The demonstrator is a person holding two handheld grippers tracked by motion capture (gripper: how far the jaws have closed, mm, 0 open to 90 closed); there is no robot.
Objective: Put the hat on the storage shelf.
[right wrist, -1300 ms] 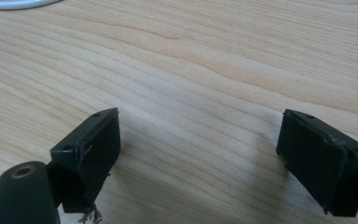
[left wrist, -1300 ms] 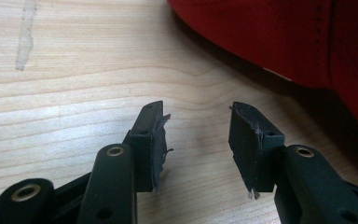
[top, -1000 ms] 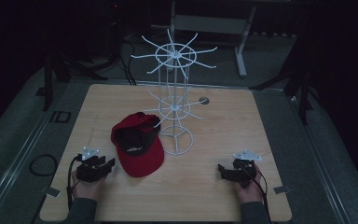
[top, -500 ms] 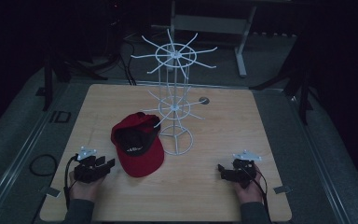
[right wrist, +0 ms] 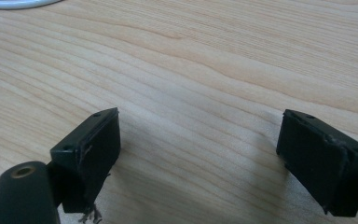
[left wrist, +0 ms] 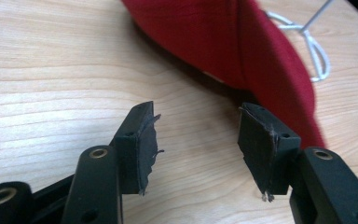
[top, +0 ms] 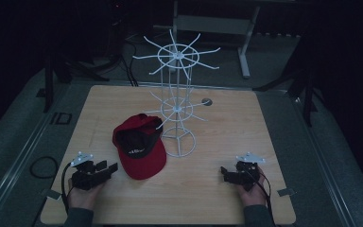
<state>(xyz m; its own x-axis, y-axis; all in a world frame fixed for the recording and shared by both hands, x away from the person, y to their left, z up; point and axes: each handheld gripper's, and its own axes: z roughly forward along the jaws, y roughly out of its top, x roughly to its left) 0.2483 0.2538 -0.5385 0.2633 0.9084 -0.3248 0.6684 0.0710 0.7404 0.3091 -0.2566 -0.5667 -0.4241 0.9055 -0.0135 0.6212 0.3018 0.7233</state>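
Light wooden table [top: 246,142]: red fabric cap [top: 139,147] beside white wire rack [top: 178,101]. Left gripper [top: 108,167] jaws apart near cap; right gripper [top: 224,172] jaws apart, empty.

We count one red cap [top: 140,146] and one white wire rack [top: 178,101] on one wooden table [top: 227,127]. Two grippers: left gripper [top: 108,166], right gripper [top: 224,171]. Two hands hold them, one each.

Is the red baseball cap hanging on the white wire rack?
No, the red baseball cap lies on the wooden table beside the white wire rack.
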